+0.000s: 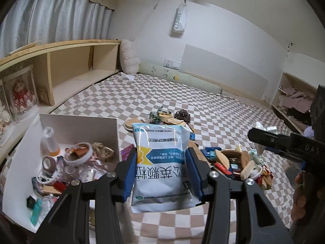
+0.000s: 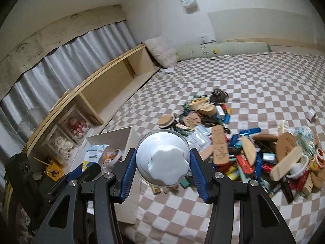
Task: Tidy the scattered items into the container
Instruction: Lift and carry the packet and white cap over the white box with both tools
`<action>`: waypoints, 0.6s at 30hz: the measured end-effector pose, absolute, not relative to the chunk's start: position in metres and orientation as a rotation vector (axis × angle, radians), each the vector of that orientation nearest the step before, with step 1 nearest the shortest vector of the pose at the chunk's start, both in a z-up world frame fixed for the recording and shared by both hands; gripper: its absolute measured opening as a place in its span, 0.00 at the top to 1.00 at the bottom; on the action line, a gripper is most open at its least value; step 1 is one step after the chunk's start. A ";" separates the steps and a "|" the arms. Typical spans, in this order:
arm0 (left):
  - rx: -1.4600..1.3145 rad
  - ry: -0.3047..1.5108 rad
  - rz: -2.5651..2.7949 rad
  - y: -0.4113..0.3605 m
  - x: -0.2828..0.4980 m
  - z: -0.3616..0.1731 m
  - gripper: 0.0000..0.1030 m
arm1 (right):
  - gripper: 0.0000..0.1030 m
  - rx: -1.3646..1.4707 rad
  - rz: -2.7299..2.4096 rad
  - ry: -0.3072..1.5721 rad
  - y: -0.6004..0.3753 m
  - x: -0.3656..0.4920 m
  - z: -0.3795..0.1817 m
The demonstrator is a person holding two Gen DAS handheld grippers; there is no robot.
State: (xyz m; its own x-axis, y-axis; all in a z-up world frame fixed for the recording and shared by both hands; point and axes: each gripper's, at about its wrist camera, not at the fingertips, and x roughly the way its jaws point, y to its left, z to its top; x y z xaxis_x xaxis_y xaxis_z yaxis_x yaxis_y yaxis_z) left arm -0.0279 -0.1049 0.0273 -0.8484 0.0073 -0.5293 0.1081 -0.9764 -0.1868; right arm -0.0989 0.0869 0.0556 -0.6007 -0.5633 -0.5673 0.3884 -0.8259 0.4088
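My left gripper [image 1: 161, 168] is shut on a white and blue medicine packet [image 1: 161, 162], held above the checkered bed just right of the white container box [image 1: 79, 125]. The box holds tape rolls, a bottle and other small items. My right gripper [image 2: 162, 162] is shut on a round clear lidded tub with white contents [image 2: 162, 158], held over the bed beside the box [image 2: 113, 136]. The scattered pile of items [image 2: 254, 152] lies to the right, and it also shows in the left wrist view [image 1: 233, 162]. The other gripper [image 1: 284, 142] shows at right in the left wrist view.
A wooden shelf [image 1: 71, 69] with doll cases runs along the left wall. Pillows [image 1: 130, 59] and a green bolster [image 1: 178, 77] lie at the bed's far end. A small white item [image 2: 311, 114] lies apart at right. A second shelf [image 1: 294, 101] stands at right.
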 end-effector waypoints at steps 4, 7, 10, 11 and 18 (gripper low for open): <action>0.860 0.308 -2.922 -0.124 -0.024 0.025 0.55 | 0.49 0.965 -2.364 -0.285 0.057 -0.100 0.057; 0.862 0.314 -2.898 -0.141 -0.020 0.023 0.55 | 0.49 0.978 -2.336 -0.259 0.036 -0.101 0.055; 0.862 0.316 -2.871 -0.158 -0.015 0.022 0.55 | 0.49 0.995 -2.305 -0.226 0.013 -0.101 0.050; 0.861 0.317 -2.859 -0.165 -0.014 0.022 0.55 | 0.49 0.999 -2.296 -0.214 0.006 -0.100 0.049; 0.852 0.325 -2.790 -0.211 -0.007 0.022 0.55 | 0.49 0.996 -2.250 -0.152 -0.036 -0.097 0.045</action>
State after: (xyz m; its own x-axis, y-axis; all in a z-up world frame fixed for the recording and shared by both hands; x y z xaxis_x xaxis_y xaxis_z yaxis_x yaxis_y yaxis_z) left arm -0.0069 -0.2106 0.0217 -0.8122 -0.1309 -0.5685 0.2580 -0.9546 -0.1489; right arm -0.0974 -0.0361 0.0454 -0.4890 -0.6159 -0.6178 0.5271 -0.7729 0.3533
